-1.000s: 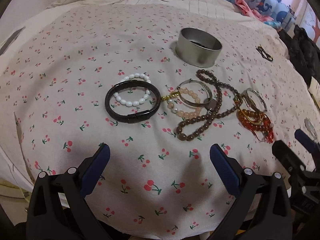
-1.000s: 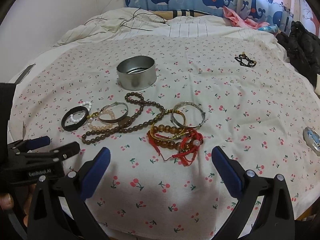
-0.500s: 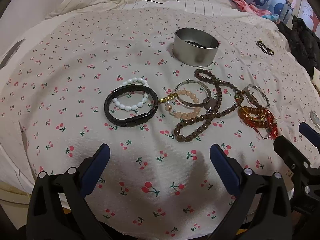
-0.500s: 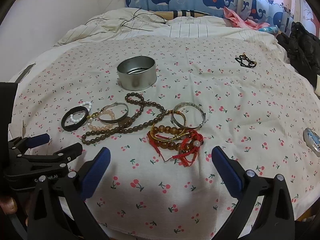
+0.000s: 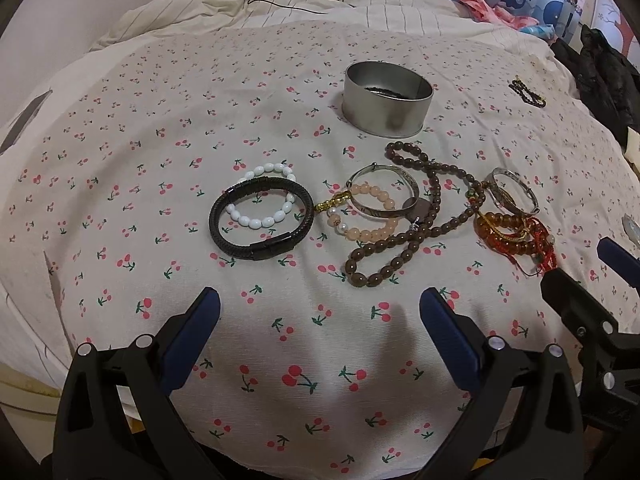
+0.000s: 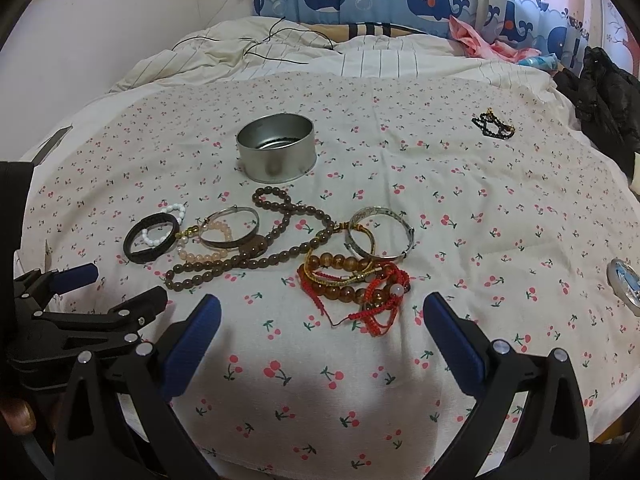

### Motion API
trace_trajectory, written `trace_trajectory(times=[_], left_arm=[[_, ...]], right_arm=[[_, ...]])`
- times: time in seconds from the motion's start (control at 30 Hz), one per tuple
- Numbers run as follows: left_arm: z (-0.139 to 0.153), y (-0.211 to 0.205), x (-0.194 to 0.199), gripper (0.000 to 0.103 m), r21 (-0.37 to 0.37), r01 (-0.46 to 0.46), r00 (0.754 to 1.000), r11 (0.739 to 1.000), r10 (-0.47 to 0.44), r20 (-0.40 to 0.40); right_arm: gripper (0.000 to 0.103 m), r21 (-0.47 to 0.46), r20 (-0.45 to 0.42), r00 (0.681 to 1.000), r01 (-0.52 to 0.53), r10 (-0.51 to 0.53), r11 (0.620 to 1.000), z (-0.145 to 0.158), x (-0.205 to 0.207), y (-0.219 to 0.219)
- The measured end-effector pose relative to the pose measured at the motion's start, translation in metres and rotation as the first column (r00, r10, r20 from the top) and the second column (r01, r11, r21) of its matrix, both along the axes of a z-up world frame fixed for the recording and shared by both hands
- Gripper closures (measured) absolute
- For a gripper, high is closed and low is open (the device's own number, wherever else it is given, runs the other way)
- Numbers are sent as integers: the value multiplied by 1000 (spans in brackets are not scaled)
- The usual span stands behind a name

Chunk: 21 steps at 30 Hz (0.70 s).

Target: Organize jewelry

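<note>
Jewelry lies on a cherry-print cloth (image 5: 120, 160). A black braided bracelet (image 5: 268, 249) rings a white bead bracelet (image 5: 256, 222). To its right lie a silver bangle (image 5: 384, 214), a pink bead bracelet (image 5: 372, 234) and a long brown bead string (image 5: 376, 276). Further right are another silver bangle (image 6: 380, 257) and amber beads tangled with red cords (image 6: 384, 292). Behind them stands a round silver tin (image 6: 276, 154). My left gripper (image 5: 320, 304) and right gripper (image 6: 322, 306) hover open near the front edge, short of the pieces and holding nothing.
A small black chain bracelet (image 6: 494, 126) lies apart at the far right. A round glassy object (image 6: 624, 284) sits at the cloth's right edge. Dark clothing (image 6: 604, 100) is heaped at the right, and a black cable (image 6: 280, 46) crosses the rumpled duvet behind.
Both views have shifted slightly, with the jewelry sliding a little lower in the left wrist view. Both grippers stay open, and no piece has moved.
</note>
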<state>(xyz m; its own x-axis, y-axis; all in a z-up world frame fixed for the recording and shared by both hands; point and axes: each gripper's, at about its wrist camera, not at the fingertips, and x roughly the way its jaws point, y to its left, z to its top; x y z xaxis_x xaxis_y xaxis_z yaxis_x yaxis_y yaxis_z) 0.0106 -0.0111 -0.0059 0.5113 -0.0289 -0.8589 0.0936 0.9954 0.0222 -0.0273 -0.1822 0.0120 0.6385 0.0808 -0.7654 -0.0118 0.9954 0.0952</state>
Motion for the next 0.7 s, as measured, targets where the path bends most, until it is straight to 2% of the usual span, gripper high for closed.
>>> trace_trajectory(times=[0.7], left_arm=[[1, -2, 0, 7, -5, 1, 1000, 1000, -1, -1]], right_arm=[[5, 4, -3, 1000, -1, 1, 1000, -1, 1, 1]])
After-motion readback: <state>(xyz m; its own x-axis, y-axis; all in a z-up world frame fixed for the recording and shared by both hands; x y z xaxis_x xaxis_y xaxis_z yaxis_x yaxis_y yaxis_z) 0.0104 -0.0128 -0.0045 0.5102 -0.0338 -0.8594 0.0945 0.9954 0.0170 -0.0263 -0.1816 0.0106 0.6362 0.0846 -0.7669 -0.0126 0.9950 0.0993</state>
